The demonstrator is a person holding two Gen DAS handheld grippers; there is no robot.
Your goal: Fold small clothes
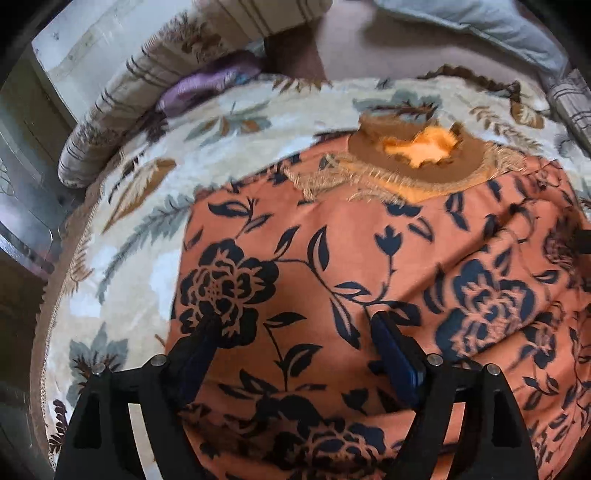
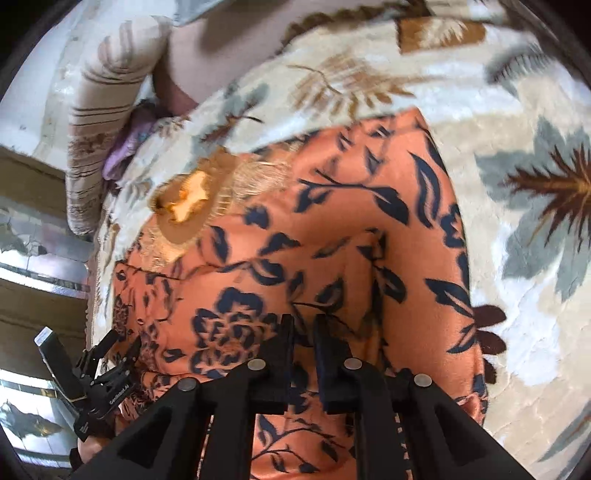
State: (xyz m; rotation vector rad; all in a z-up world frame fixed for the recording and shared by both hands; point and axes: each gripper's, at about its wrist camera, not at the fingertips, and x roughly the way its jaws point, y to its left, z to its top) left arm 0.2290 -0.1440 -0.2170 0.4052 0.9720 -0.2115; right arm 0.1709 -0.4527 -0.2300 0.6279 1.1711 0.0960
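An orange garment [image 1: 369,251] printed with dark blue flowers lies spread on a cream leaf-patterned blanket [image 1: 147,177]. Its brown fringed neckline [image 1: 417,155] points to the far side. My left gripper [image 1: 295,328] hovers over the garment's near left part, jaws wide open with nothing between them. In the right wrist view the garment [image 2: 332,206] rises in a ridge toward my right gripper [image 2: 304,325], whose fingers are almost together and pinch the cloth. The neckline [image 2: 184,199] shows at the left there. The left gripper's body [image 2: 103,373] sits at the lower left of that view.
A striped bolster pillow [image 1: 122,110] lies along the blanket's far left edge, with a purple cloth [image 1: 207,81] beside it. A grey cloth [image 1: 480,26] lies at the far right. The bed's edge drops off at the left toward tiled floor [image 2: 33,266].
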